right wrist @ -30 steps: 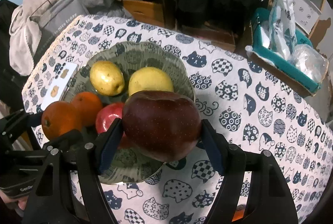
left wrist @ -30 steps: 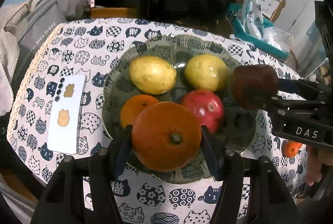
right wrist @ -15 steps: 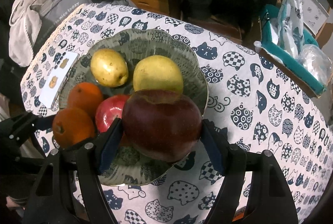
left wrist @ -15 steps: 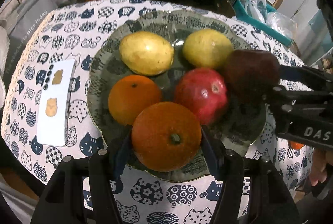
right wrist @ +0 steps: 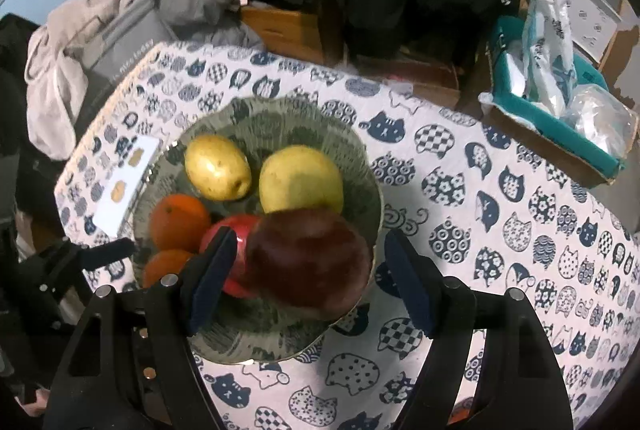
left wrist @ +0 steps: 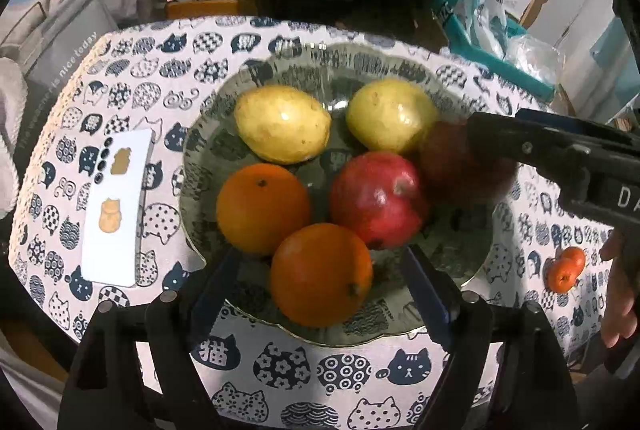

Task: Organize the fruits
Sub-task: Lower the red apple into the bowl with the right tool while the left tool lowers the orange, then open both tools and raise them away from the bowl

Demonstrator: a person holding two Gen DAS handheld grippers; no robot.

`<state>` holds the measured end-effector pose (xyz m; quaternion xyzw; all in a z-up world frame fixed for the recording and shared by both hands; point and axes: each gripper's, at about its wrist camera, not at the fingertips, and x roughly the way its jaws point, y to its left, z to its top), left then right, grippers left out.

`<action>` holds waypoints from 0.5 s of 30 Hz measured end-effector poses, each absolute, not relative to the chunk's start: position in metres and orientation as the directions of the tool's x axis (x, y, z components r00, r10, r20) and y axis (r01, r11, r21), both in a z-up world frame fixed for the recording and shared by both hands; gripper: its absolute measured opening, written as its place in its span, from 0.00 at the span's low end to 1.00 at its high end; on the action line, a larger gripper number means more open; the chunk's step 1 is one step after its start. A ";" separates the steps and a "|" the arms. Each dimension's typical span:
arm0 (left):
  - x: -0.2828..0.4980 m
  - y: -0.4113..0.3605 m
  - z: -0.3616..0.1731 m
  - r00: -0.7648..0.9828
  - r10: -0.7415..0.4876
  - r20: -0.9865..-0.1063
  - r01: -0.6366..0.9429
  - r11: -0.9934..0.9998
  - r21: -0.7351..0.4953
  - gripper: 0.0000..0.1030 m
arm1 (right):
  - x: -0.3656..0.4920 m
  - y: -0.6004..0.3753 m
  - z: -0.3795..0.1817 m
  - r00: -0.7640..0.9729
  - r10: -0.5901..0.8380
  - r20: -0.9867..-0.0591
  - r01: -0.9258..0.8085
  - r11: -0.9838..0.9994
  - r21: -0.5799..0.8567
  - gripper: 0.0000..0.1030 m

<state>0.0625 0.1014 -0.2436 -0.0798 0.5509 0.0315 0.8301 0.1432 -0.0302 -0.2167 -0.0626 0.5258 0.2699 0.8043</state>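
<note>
You are working over a table in a cat-print cloth (left wrist: pixel 256 362) in a cluttered room, your left gripper (left wrist: pixel 320 294) opening around the orange (left wrist: pixel 320 274) at the plate's (left wrist: pixel 460 254) six o'clock, your right gripper (right wrist: pixel 308 278) apart beside the dark apple (right wrist: pixel 308 262) at four o'clock.

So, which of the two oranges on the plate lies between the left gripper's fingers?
The nearer orange, at the plate's front edge; the other orange lies farther in, beside the red apple.

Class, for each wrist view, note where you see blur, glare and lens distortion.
Left wrist view: the dark apple is motion-blurred, glare spots sit on the yellow fruit, and black fisheye corners bend the table edge. Right wrist view: the dark apple is soft, the background bows outward.
</note>
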 end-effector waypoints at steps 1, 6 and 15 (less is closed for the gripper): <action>0.062 0.101 -0.240 0.402 -0.034 -0.915 -0.142 0.985 -0.099 0.82 | 0.143 -0.032 -0.213 0.308 0.373 -0.875 -0.495 0.848 0.188 0.75; 0.058 0.102 -0.217 0.461 -0.019 -0.887 -0.147 0.984 -0.098 0.82 | 0.142 -0.043 -0.192 0.357 0.383 -0.852 -0.477 0.859 0.186 0.75; 0.050 0.098 -0.175 0.563 -0.008 -0.827 -0.144 0.984 -0.107 0.82 | 0.130 -0.061 -0.149 0.456 0.395 -0.798 -0.461 0.871 0.168 0.75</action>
